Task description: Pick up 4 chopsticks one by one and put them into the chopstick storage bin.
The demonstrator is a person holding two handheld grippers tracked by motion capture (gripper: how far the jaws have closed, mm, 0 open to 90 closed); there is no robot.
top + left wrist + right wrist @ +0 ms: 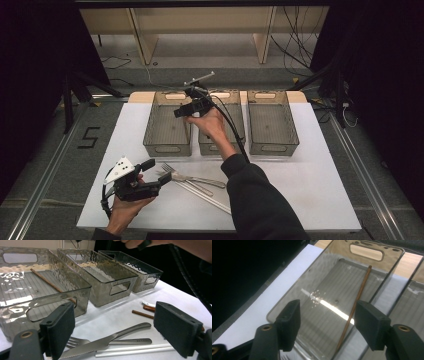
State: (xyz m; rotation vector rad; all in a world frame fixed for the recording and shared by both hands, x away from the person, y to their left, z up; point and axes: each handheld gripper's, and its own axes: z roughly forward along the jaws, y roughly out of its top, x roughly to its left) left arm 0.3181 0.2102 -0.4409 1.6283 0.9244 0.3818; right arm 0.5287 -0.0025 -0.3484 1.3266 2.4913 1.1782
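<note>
At lower left of the high view, the left gripper (159, 171) is hovering wide open beside a steel fork (192, 177) and knife (105, 341). Up centre, the right gripper (186, 111), jaws wide and empty, is hanging over the leftmost clear smoky plastic bin (294, 293), where a brown wooden chopstick (354, 306) is lying.

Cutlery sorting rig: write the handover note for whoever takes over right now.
Left gripper: open, holding nothing, low over the table beside the loose cutlery.
Right gripper: open, holding nothing, above the left bin.
Three clear bins in a row at the back; the left bin holds one brown chopstick lying along its right wall. The middle bin and the right bin look empty.
Done: apparently one chopstick binned.
Left on the table: fork, knife, two white sticks, another brown chopstick, and a white piece I cannot identify.
</note>
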